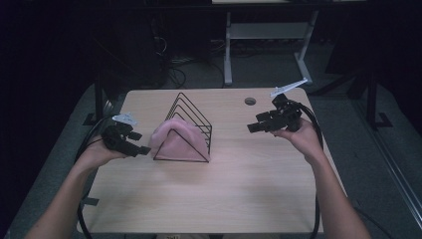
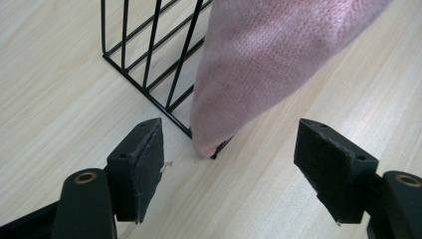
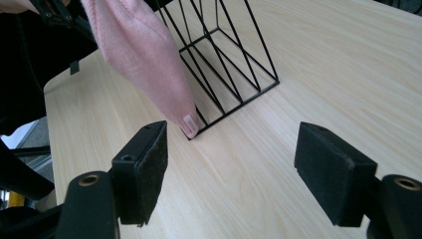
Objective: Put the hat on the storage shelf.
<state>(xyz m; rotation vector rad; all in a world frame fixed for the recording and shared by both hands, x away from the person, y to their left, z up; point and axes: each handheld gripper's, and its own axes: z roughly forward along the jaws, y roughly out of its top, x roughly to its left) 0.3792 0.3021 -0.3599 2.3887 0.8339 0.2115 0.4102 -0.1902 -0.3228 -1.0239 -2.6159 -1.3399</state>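
Observation:
A black wire rack point(image 1: 191, 119) with a triangular profile stands on the wooden table point(image 1: 224, 194), left of middle. A pink knitted cloth point(image 1: 174, 142) hangs draped over its near end. My left gripper point(image 1: 142, 144) hovers just left of the cloth, jaws open and empty. In the left gripper view the pink cloth point(image 2: 268, 64) and a corner of the rack point(image 2: 149, 64) lie just ahead of the left gripper point(image 2: 231, 172). My right gripper point(image 1: 254, 128) is held well to the right of the rack, open and empty. In the right gripper view the cloth point(image 3: 144, 59) and rack point(image 3: 229, 64) sit beyond the right gripper point(image 3: 231, 174).
A round cable hole point(image 1: 250, 101) is set in the table near its far edge. A white desk frame point(image 1: 263, 40) stands on the floor behind. Cables point(image 1: 89, 144) trail from each gripper off the table's sides.

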